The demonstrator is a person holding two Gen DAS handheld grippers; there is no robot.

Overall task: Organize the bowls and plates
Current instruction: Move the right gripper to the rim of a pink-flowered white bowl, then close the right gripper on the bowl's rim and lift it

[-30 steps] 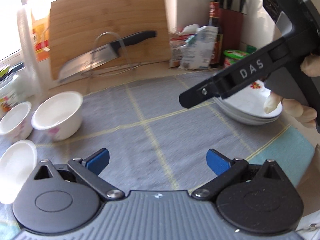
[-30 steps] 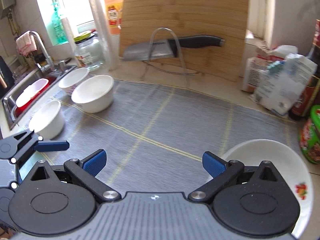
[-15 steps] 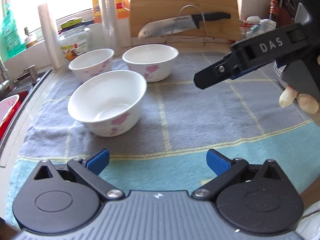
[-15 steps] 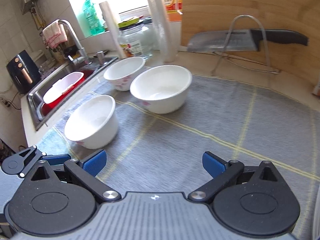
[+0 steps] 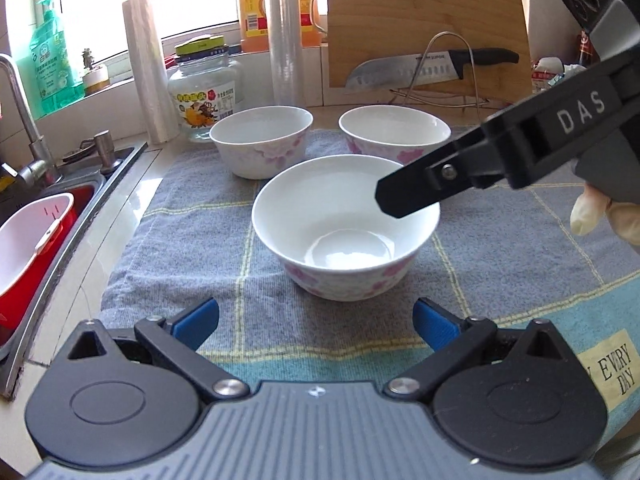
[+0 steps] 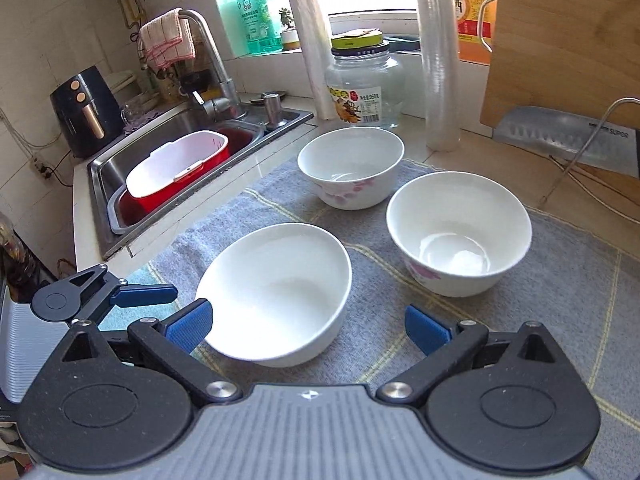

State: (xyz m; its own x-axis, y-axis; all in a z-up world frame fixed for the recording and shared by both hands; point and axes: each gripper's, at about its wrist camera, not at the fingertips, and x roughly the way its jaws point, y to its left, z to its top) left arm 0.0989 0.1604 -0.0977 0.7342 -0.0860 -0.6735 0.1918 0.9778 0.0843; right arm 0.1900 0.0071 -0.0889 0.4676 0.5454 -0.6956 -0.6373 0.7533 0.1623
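Observation:
Three white bowls with pink flowers stand on a grey towel [image 5: 500, 240]. In the left wrist view the near bowl [image 5: 344, 232] is straight ahead of my open, empty left gripper [image 5: 316, 318]; two more bowls [image 5: 262, 140] [image 5: 394, 130] stand behind it. The right gripper reaches in from the right, one black finger [image 5: 416, 196] over the near bowl's right rim. In the right wrist view my right gripper [image 6: 308, 326] is open and empty, with the near bowl [image 6: 276, 292] just ahead between its fingertips, and the other bowls [image 6: 458, 232] [image 6: 352, 166] beyond.
A steel sink [image 6: 120, 172] with a red and white tub [image 6: 176, 168] lies left. A glass jar [image 6: 364, 88], film rolls [image 6: 438, 56], a cutting board [image 5: 424, 20] and a knife on a wire stand [image 5: 432, 66] line the back.
Both grippers have swung left from the plate side to the bowls and come closer. The near bowl now sits right ahead of both. Both stayed open.

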